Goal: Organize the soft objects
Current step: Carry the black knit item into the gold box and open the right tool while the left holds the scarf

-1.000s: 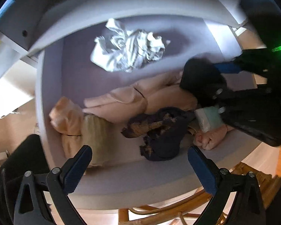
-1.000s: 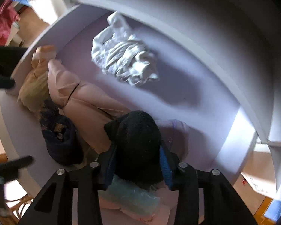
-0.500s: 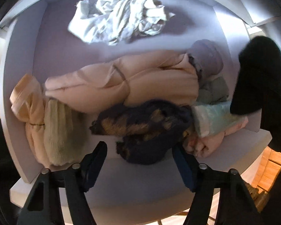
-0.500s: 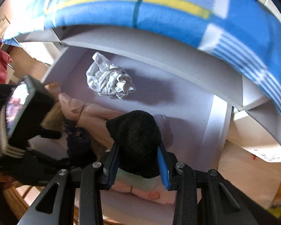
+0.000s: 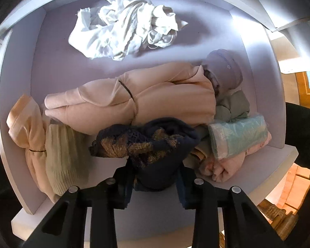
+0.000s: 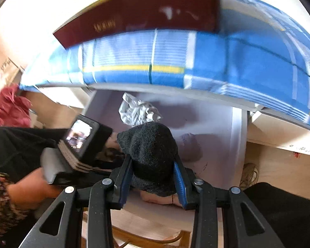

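Observation:
In the left wrist view my left gripper (image 5: 155, 177) is shut on a dark navy and brown knitted cloth (image 5: 146, 142) at the front of a pale lilac shelf compartment (image 5: 57, 68). Behind the cloth lies a folded pink garment (image 5: 146, 95). In the right wrist view my right gripper (image 6: 153, 175) is shut on a black fuzzy sock (image 6: 150, 150) and holds it well above the shelf (image 6: 217, 128). The back of the left gripper (image 6: 72, 150), held in a hand (image 6: 29, 188), shows at the left of that view.
A crumpled white cloth (image 5: 126, 29) lies at the back of the compartment, also seen from the right wrist as the white cloth (image 6: 137, 111). Cream and peach rolls (image 5: 43, 144) fill the left, a lilac cap (image 5: 225, 72) and a mint packet (image 5: 239, 134) the right. A blue striped cloth (image 6: 175, 62) with a maroon book (image 6: 146, 14) tops the shelf.
My left gripper sank toward the shelf and its jaws came together on the dark knitted cloth. My right gripper rose away with the black sock, bringing the shelf top into view.

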Tool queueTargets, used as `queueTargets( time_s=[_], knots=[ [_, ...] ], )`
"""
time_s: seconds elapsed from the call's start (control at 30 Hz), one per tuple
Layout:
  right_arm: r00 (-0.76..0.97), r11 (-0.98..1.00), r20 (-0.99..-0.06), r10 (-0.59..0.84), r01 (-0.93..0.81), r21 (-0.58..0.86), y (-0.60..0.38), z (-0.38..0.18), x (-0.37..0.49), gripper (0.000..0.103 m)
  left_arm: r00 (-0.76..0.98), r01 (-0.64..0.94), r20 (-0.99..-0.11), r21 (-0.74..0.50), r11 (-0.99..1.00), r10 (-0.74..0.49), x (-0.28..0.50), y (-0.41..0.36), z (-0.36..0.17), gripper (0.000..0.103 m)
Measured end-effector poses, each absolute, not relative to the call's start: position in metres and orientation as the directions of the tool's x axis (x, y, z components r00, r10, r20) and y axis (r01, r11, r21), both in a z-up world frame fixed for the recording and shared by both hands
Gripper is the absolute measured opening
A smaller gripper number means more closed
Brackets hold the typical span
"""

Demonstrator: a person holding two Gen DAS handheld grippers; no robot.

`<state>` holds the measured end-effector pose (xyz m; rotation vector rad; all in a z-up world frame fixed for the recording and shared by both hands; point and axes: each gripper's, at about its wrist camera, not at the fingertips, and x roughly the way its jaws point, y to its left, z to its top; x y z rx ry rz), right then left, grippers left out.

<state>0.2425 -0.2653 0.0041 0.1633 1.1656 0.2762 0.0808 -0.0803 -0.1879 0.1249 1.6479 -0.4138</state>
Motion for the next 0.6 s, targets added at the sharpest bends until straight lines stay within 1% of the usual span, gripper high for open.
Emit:
queueTargets(
  time_s=[0.1,0.27,0.6],
  knots=[
    [0.407,0.947,-0.855,0.320,-0.111,0.301,-0.276,0.027,0.235,0.037,-0.115,0.324,-0.979,-0.195,0.926,-0.166,0.067,-0.079,-0.183,0.034],
    [0.492,0.936,-0.802,0.338,-0.091,0.339,-0.298,0.072,0.230,0.037,-0.106,0.325,-0.981,-0.187,0.927,-0.160,0.070,-0.074,-0.181,0.034],
    [0.604,0.929,-0.729,0.322,-0.055,0.365,-0.337,0.158,0.245,0.037,-0.079,0.350,-0.989,-0.141,0.926,-0.121,0.060,-0.086,-0.178,0.034]
  ],
)
